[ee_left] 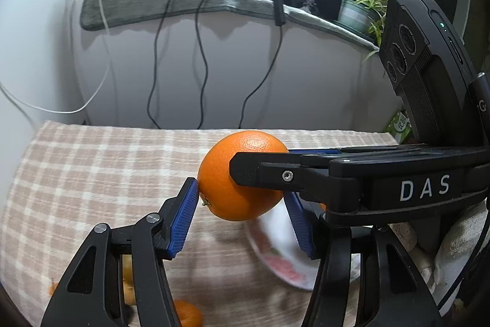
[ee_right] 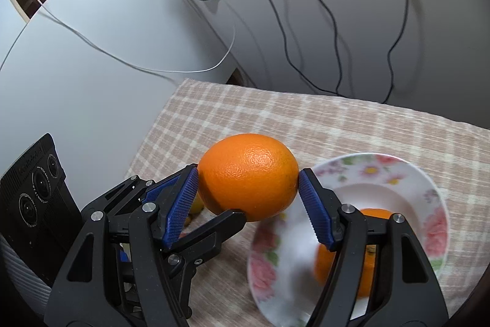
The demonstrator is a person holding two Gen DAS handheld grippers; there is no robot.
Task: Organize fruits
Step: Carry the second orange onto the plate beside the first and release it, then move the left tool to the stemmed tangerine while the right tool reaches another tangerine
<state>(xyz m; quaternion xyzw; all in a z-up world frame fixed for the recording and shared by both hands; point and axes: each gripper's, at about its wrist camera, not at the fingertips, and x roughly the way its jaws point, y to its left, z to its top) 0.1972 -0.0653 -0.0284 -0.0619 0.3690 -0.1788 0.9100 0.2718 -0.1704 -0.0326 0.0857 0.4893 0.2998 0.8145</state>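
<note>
the worktop (ee_right: 367, 124) has a checked cloth on it. a flowery plate (ee_right: 382, 164) sits on it with one orange fruit (ee_right: 370, 253) already inside, so part of the job looks done. more small fruit (ee_left: 186, 313) lie low on the cloth, blurry, maybe still to sort. a big orange (ee_right: 248, 175) is up in the air just above the plate's near rim. the right claw (ee_right: 248, 189) squeezes its two ends. the left claw (ee_left: 242, 198) touches it too, at least with one pad. its long side runs left to right, stem end toward the left.
</note>
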